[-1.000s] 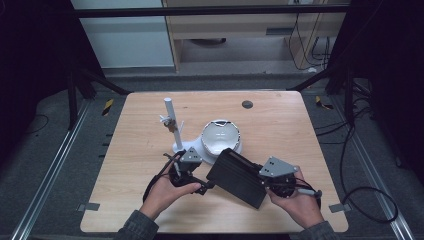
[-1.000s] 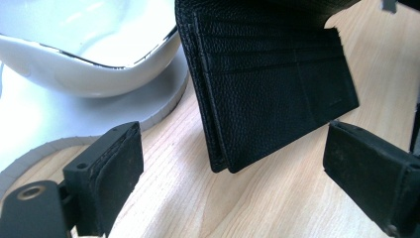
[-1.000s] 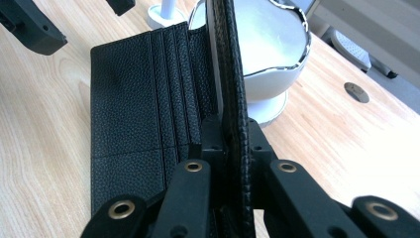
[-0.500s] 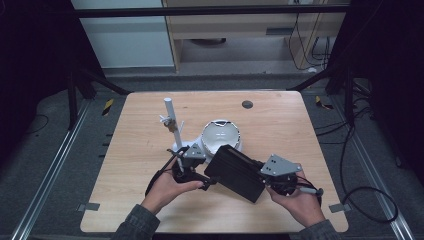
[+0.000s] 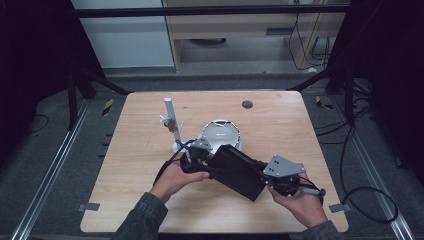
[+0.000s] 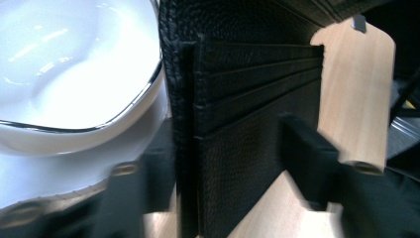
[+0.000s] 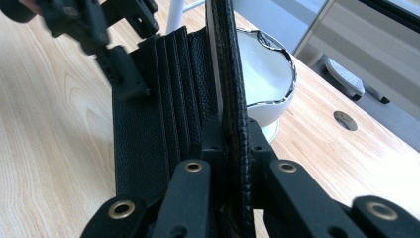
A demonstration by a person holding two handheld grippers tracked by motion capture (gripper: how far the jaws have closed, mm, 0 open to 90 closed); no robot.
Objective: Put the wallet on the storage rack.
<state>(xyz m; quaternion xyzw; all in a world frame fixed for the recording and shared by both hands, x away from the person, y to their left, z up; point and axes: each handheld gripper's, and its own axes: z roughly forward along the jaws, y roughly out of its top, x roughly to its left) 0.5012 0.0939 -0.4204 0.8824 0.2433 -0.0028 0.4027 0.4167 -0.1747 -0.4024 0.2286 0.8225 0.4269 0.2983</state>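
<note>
A black leather wallet [image 5: 237,170] hangs open above the table, in front of a white bowl [image 5: 221,132]. My right gripper [image 5: 264,175] is shut on its right flap; in the right gripper view the pads clamp that flap's edge [image 7: 230,74]. My left gripper [image 5: 211,162] reaches the wallet's left end. Its jaws have just been closing with the card-slot flap [image 6: 237,124] between them. One jaw lies by the fold, while the other still stands off the leather. The right gripper view catches the left gripper [image 7: 119,64] blurred at the flap's far corner.
A white post on a small stand [image 5: 170,115] rises left of the bowl. The wooden table [image 5: 135,145] has a round cable hole [image 5: 247,104] near its far edge. Black cables trail from both grippers. Dark frame rails flank the table.
My left hand has moved right to the wallet's left end, and its jaws have narrowed around the flap. The right hand and the wallet have hardly moved.
</note>
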